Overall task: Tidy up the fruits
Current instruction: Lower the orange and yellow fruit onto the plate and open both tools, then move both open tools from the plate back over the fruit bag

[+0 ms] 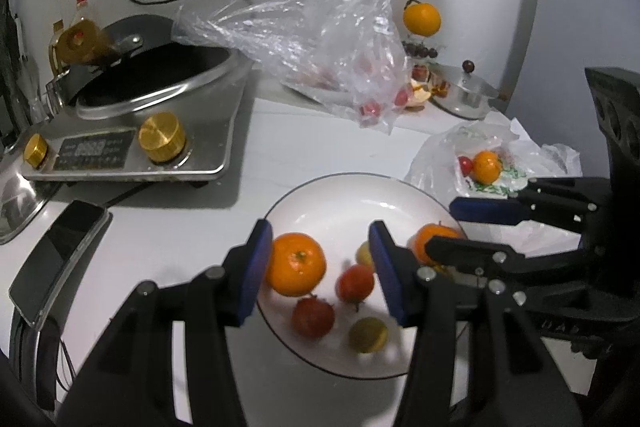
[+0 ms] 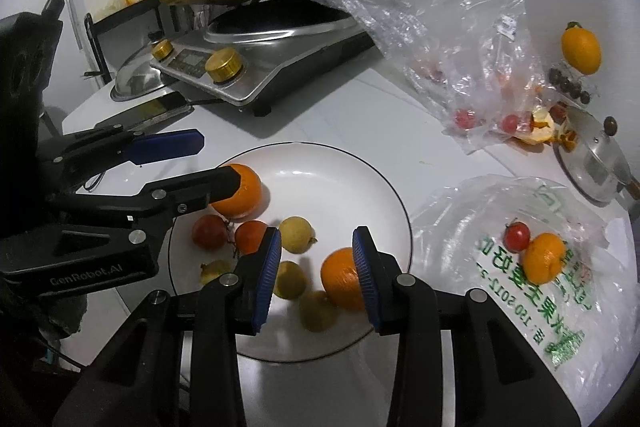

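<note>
Your right gripper (image 2: pixel 316 275) hangs wide and empty over the plate (image 2: pixel 340 163), one pad beside an orange (image 2: pixel 340 283); your left gripper (image 1: pixel 320 267) gapes wide beside another (image 1: pixel 295 263). Loose fruit could roll off if nudged. More fruit waits in the bag (image 2: pixel 532 251) on the desk (image 2: pixel 320 111); a cooker (image 2: pixel 256 67) crowds the far side.

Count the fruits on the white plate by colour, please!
Orange fruits: 2
Red fruits: 2
Yellow fruits: 4, one partly hidden
Total: 8
</note>
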`<state>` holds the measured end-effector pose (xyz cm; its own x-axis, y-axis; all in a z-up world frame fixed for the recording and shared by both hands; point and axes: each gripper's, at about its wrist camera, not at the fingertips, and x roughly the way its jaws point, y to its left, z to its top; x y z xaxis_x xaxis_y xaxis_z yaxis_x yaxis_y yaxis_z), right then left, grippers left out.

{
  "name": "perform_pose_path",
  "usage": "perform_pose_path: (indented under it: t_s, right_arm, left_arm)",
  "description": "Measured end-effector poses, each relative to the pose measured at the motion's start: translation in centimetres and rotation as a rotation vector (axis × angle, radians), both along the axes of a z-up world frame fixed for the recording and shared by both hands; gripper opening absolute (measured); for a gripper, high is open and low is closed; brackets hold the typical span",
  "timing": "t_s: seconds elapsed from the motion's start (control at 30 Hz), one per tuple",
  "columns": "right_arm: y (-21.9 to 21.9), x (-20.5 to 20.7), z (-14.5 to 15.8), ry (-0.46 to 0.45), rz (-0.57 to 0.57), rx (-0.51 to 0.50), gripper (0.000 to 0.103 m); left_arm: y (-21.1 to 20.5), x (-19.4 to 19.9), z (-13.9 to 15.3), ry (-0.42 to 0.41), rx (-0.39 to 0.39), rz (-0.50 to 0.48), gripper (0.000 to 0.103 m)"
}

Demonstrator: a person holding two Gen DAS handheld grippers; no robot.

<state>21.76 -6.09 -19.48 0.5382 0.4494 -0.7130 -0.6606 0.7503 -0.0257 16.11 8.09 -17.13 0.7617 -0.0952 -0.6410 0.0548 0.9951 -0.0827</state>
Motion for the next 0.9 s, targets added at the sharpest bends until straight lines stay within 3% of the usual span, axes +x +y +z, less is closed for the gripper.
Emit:
perform_pose_path:
  t_s: [0.1,0.2,0.9]
  right_arm:
    - [-0.8,-0.3,0.4,-0.009,-0.013,0.006,0.039]
    - [-1.6,-0.6,0.6,-0.017,-0.032,0.012,0.041]
    - [-7.2,-1.0,1.5,-0.038,-0.097,0.072,0.044]
  left_arm:
    - [-0.5,-0.3,0.4,-0.007,0.006,0.0,0.054]
    - [-1.0,-0.5,0.7,-0.015,0.008,0.0,0.066]
    - [-5.5,-0.6,2.5,-0.039,0.031,-0.024,0.066]
